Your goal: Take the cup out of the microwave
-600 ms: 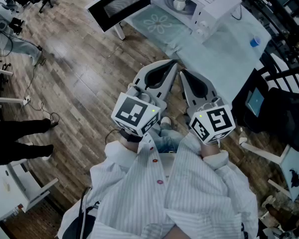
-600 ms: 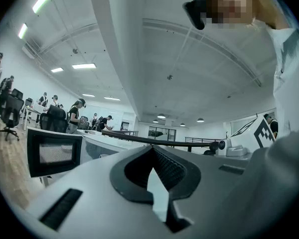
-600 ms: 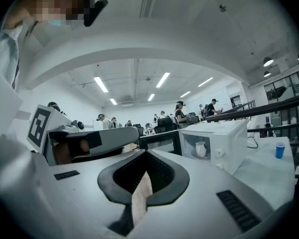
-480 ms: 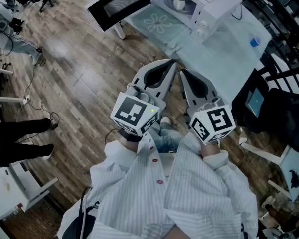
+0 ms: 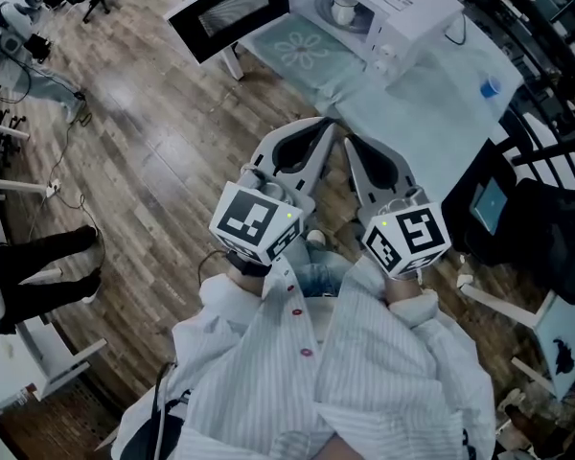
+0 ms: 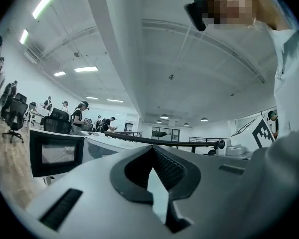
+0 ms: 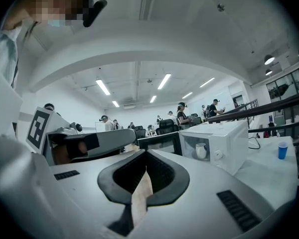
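Note:
The white microwave stands on a table with its door swung open to the left. A white cup sits inside it, also seen through my right gripper view as the cup in the open microwave. My left gripper and right gripper are held side by side in front of the person's chest, well short of the table. Both point toward the microwave. Both are shut with nothing between the jaws, as the left gripper and right gripper views show.
A pale cloth covers the table, with a blue cup near its right end. A black chair and a tablet stand at the right. A person's legs are on the wood floor at the left. Other people work in the background.

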